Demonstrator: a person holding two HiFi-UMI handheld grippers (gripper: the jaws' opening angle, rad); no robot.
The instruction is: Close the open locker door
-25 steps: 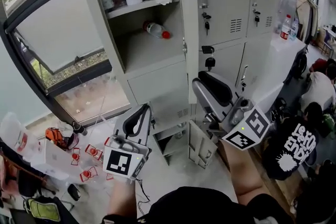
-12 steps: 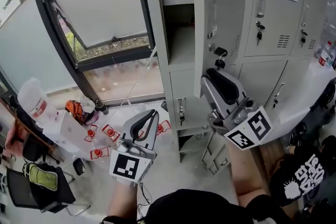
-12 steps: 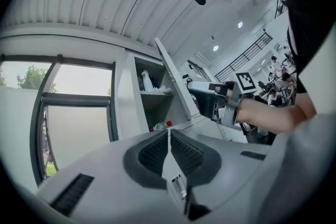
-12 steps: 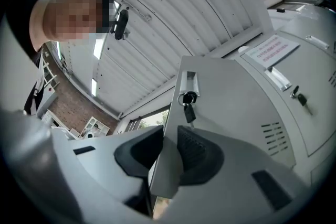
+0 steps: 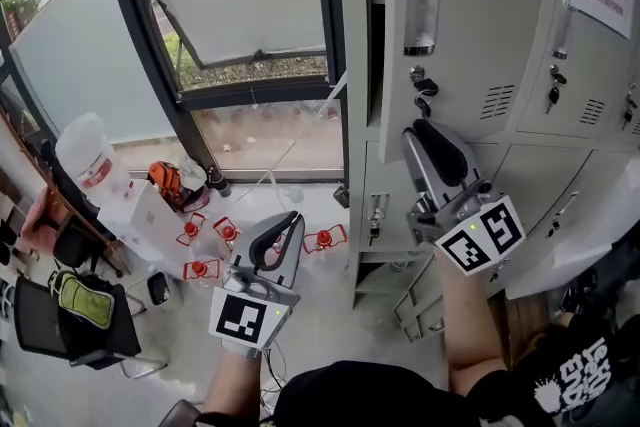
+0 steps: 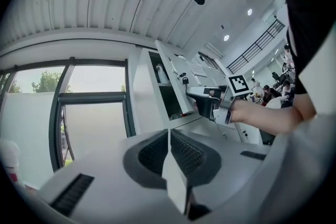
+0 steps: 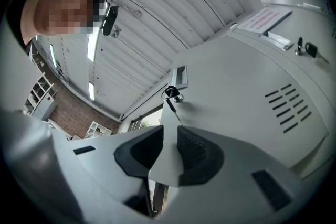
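Standing almost flush in the leftmost column of the locker bank, the locker door (image 5: 460,25) shows only a dark slit along its left edge, beside the frame. It is plain grey, with a clear label holder (image 5: 421,5) near its top edge, a key (image 5: 420,80) hanging from the lock below, and vent slots (image 5: 495,100) to the right. The right gripper (image 5: 418,140), jaws pinched together and empty, has its tip at the door's face just under the key. The left gripper (image 5: 292,219), jaws likewise together on nothing, hangs low over open floor (image 5: 320,315) by the window (image 5: 240,5), well apart from the locker.

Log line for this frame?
right gripper: clamped on door edge | left gripper: shut, empty | door: nearly closed, narrow gap
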